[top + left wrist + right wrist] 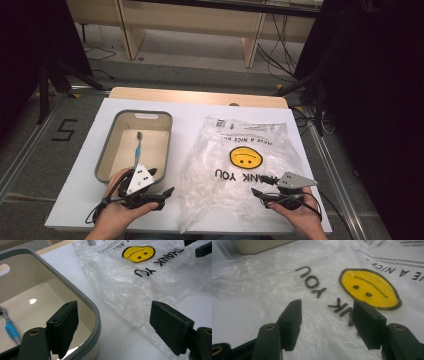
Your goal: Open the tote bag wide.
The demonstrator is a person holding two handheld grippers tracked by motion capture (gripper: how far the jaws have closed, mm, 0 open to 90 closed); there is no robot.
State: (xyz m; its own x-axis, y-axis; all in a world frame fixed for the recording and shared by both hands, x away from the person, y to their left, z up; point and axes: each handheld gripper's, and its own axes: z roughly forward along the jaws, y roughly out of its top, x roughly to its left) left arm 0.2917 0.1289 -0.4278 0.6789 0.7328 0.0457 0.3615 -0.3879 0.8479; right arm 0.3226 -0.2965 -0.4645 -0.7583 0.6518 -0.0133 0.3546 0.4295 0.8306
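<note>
White table (80, 175), crinkled clear smiley-face bag (240, 165) (print upside down), both grippers released: left gripper (159, 192), right gripper (261, 194).

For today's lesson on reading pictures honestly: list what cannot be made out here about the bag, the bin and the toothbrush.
- Plastic bag: whether anything lies inside it; high view, the crinkled film hides this.
- Toothbrush: its handle end, in the left gripper view, hidden behind the left tongs; its bristles, too small in the high view.
- Bin: all but one corner, cut off by the top edge of the right gripper view, above the right tongs.
</note>
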